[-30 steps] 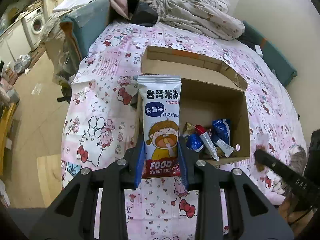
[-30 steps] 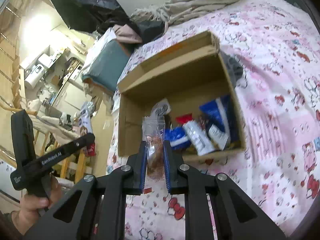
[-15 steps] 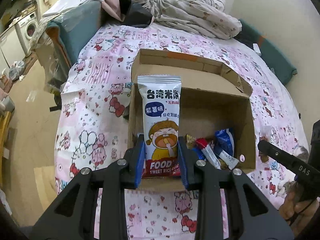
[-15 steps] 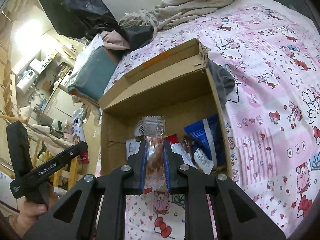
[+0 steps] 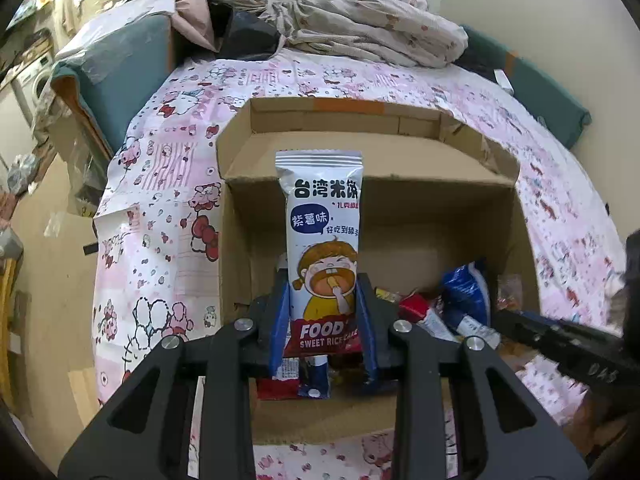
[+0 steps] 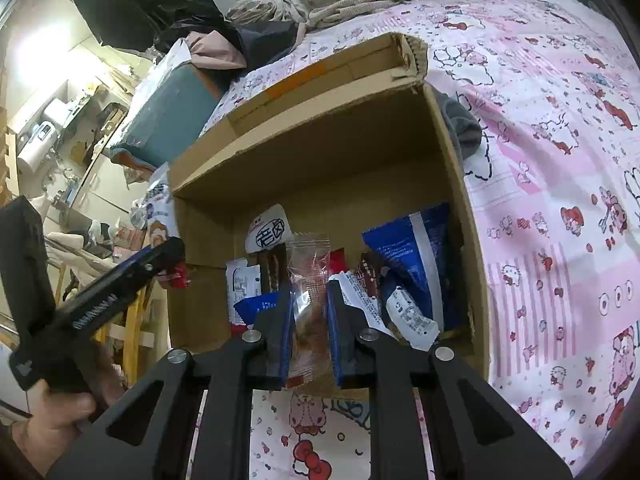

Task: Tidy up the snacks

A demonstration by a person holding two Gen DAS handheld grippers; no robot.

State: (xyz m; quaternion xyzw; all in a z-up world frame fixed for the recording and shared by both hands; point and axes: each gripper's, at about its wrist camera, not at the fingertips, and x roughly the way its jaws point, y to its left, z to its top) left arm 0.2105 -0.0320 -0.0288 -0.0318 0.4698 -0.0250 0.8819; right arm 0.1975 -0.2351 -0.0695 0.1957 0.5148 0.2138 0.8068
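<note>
left wrist view: left gripper [image 5: 323, 320] pinches a rice cake packet [image 5: 322, 248] above the cardboard box [image 5: 516, 216], right gripper [image 6: 308, 320] pinching a clear-wrapped snack [image 6: 308, 280]; released early, either might miss.

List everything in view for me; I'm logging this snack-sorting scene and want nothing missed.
rice cake packet: one, white with cartoon child, upright between the left gripper's pads
clear-wrapped snack: one, transparent with brownish contents, pinched in the right gripper
cardboard box: one, brown, open, on the bed
snack packets in box: several, blue, white and red, piled along the near wall
bedsheet: one, pink cartoon print, under the box
bedding heap: one, beige, at the bed's far end
left gripper: black, blue pads, shut on the packet
right gripper: black, blue pads, shut on the snack
hand: one, gripping the left gripper's handle
</note>
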